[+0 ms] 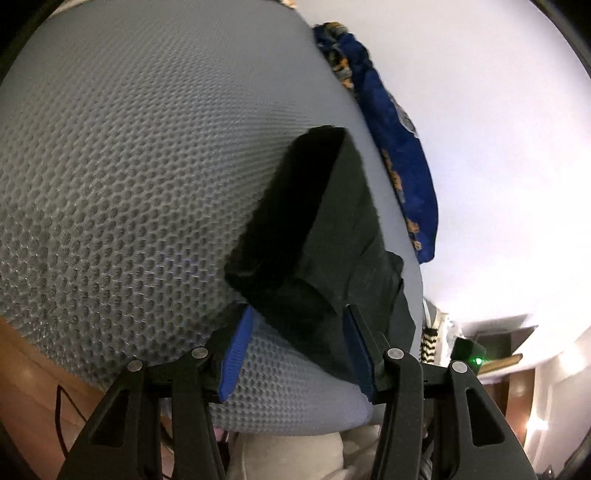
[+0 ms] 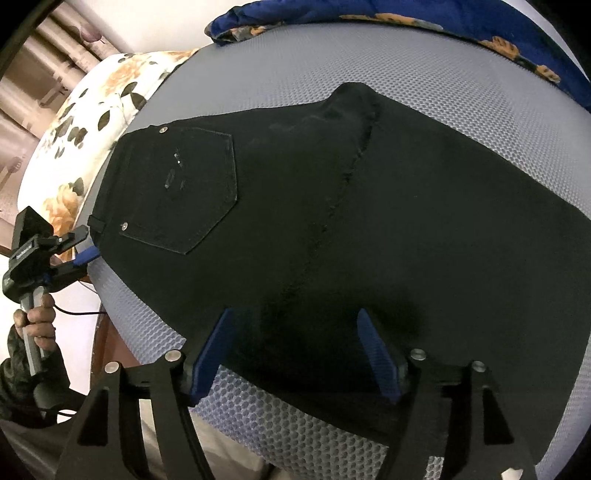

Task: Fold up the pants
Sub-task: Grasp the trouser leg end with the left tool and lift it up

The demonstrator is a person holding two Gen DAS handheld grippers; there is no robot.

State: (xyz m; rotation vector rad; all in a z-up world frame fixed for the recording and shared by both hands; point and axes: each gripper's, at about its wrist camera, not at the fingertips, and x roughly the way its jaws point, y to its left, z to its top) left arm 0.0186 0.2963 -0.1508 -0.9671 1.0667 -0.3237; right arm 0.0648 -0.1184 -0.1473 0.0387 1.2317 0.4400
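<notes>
Black pants lie flat on a grey mesh mattress, back pocket up, waistband at the left. My right gripper is open, its blue pads over the near edge of the pants. My left gripper is open around the waistband corner of the pants, which looks lifted and folded there. In the right wrist view the left gripper sits at the waistband's left edge, held by a hand.
A blue floral blanket lies along the mattress's far edge and also shows in the left wrist view. A white floral pillow lies left of the waistband. A wooden bed frame and a cable are below the mattress.
</notes>
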